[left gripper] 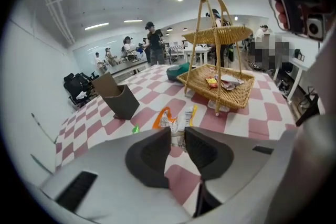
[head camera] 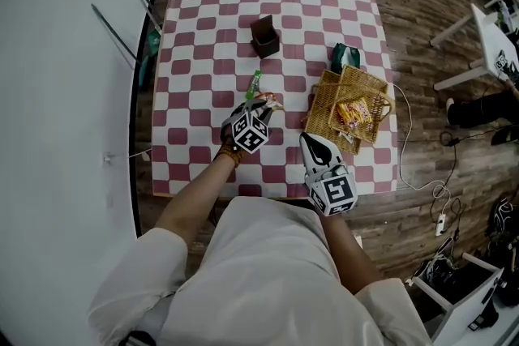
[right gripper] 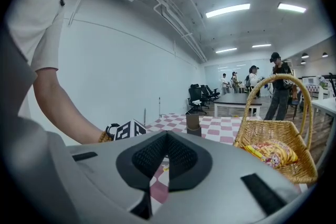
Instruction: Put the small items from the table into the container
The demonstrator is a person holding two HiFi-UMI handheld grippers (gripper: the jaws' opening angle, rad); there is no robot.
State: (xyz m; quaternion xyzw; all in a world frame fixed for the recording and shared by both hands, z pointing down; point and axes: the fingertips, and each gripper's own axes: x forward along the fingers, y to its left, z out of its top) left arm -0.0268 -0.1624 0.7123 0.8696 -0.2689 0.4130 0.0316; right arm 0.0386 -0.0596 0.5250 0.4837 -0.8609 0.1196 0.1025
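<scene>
My left gripper [head camera: 261, 103] hangs over the middle of the checkered table [head camera: 203, 28], its jaws shut on a crinkly white-and-orange snack packet [left gripper: 174, 119] that sticks out past the tips. A small green item [head camera: 255, 81] lies on the cloth just beyond it, also visible as the green item [left gripper: 135, 129] by the left jaw. The wicker basket [head camera: 328, 97] with a tall handle stands to the right and holds several snack packets [head camera: 354, 113]. My right gripper [head camera: 308, 140] is shut and empty beside the basket's near corner; the basket [right gripper: 278, 131] fills the right of the right gripper view.
A brown open box [head camera: 264, 36] stands at the table's far middle. A dark green pouch [head camera: 345, 55] lies behind the basket. A white cable [head camera: 405, 142] runs off the table's right edge. People and desks are in the background room.
</scene>
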